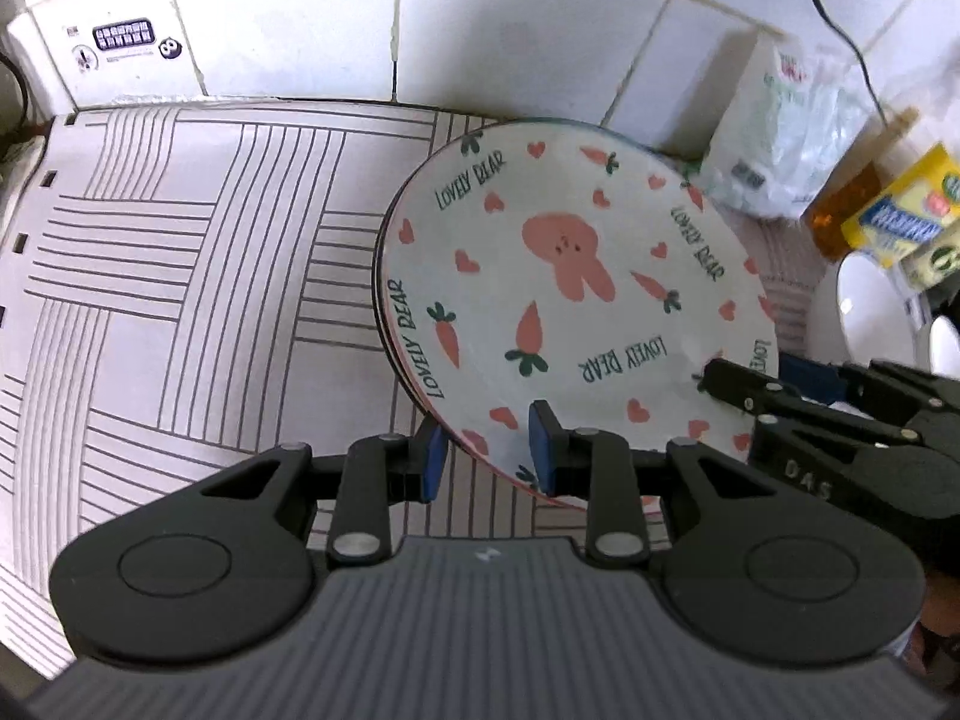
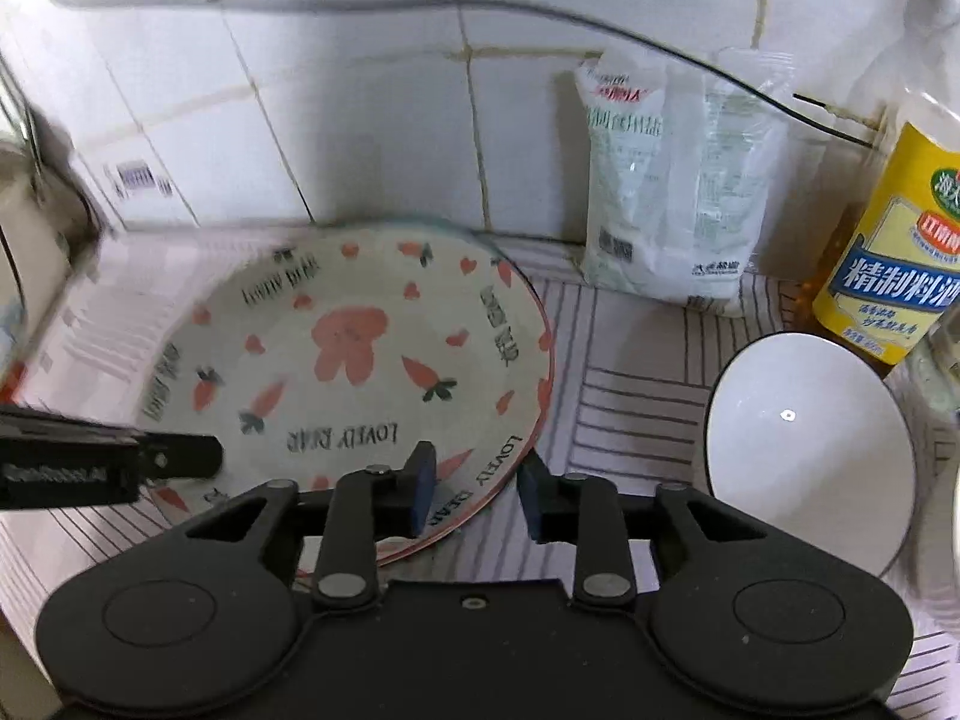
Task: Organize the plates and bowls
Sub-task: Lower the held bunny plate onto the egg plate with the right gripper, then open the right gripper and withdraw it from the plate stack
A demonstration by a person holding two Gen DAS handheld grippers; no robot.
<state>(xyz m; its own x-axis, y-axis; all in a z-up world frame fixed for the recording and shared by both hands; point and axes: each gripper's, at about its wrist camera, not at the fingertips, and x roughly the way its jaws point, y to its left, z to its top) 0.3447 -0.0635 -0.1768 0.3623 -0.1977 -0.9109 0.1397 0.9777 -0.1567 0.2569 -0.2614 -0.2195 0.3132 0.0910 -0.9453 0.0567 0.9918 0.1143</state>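
A white plate with a pink rabbit, carrots and "LOVELY BEAR" lettering [image 1: 576, 300] tops a small stack of plates on the striped mat; it also shows in the right wrist view [image 2: 360, 372]. My left gripper [image 1: 487, 450] is open, its two blue pads astride the plate's near rim. My right gripper [image 2: 474, 489] is open, its pads either side of the plate's right rim; it also shows in the left wrist view [image 1: 738, 396]. A white bowl [image 2: 804, 450] stands to the right of the plates.
A striped mat [image 1: 180, 276] covers the counter below a white tiled wall [image 1: 516, 12]. A white bag [image 2: 666, 192], a yellow-labelled bottle [image 2: 888, 252] and a black cable [image 2: 540, 18] are at the back right. An appliance edge [image 2: 24, 228] is at the left.
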